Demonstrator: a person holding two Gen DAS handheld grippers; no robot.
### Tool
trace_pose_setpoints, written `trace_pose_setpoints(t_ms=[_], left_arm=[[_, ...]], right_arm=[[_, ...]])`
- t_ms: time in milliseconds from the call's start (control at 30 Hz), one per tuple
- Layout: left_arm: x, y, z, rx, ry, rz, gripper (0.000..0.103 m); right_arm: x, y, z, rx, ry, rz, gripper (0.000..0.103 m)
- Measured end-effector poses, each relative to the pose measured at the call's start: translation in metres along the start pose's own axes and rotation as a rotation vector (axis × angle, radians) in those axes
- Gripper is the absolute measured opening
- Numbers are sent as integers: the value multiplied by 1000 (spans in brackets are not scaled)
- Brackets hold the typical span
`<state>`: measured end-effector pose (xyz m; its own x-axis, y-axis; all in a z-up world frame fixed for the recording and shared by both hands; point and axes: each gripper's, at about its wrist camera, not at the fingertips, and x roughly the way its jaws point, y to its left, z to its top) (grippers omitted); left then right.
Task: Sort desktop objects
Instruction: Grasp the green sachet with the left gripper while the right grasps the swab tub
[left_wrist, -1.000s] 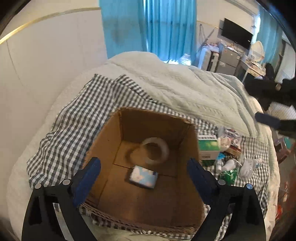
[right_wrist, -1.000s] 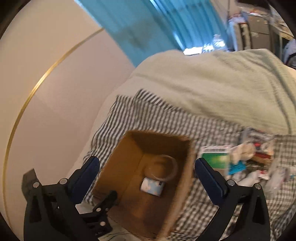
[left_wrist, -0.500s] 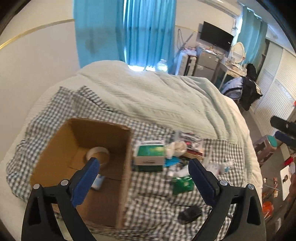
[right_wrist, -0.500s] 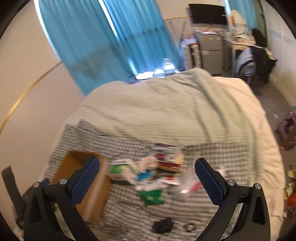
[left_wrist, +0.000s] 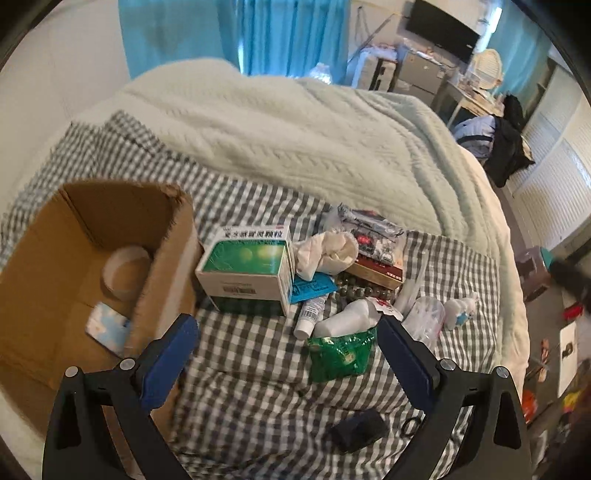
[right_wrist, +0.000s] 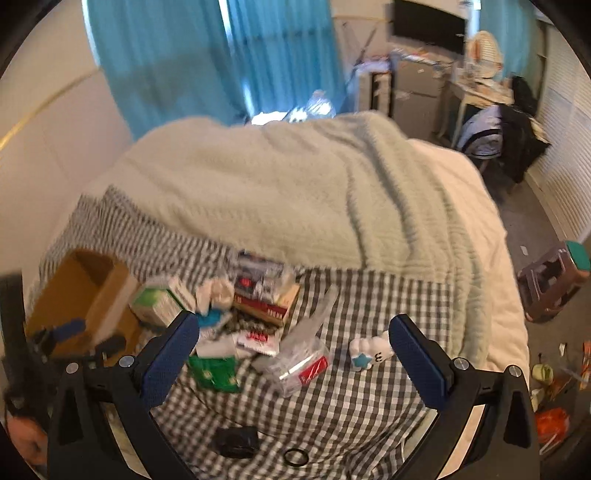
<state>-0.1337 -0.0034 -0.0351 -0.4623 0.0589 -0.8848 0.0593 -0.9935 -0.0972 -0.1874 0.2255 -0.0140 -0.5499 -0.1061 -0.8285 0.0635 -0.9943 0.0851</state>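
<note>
Both grippers hung above the bed (left_wrist: 295, 122) with their fingers spread wide and nothing between them. The left gripper (left_wrist: 288, 347) was over the checked cloth (left_wrist: 255, 369), just beside the box (left_wrist: 162, 236), which sat near the bed's left edge. Inside the box lay a tape roll (left_wrist: 125, 269) and a small blue-and-white packet (left_wrist: 107, 326), apart from each other.

The right gripper (right_wrist: 293, 349) hovered over the right part of the cloth, with a clear bag (right_wrist: 299, 358) and a white toy (right_wrist: 371, 350) seen between its fingers. The toy lay apart from the rest, toward the bed's right edge.

The pile lay in the middle of the cloth, right of the box. A green carton (left_wrist: 247, 266) sat just beside the box wall. A white rag (left_wrist: 325, 254) touched its right side, resting on a red-and-black pack (left_wrist: 373, 243). Nearer the foot edge were a white tube (left_wrist: 310, 315), a white bottle (left_wrist: 347, 317) and a green pouch (left_wrist: 340, 352), close together. A black thing (left_wrist: 360, 430) and a black ring (right_wrist: 295, 458) lay alone by the foot edge.
</note>
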Motion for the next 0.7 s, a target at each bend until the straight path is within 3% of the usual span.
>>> trace_pose_setpoints(t_ms=[133,333,567,700], left_arm=[[19,-1,0,-16,12,5,100],[33,-20,-9,105,-16,-6,100],[73,-58,-49,209,97,-56,100],[94,-67,-59,228,124,-54,100]], right_arm=[[52,-7,-14,3,92,35,103],[102,-26,-35,31,149,97,103],[139,-25,-70,59,228,124,103],[153,-22,-80,70,252,120,103]])
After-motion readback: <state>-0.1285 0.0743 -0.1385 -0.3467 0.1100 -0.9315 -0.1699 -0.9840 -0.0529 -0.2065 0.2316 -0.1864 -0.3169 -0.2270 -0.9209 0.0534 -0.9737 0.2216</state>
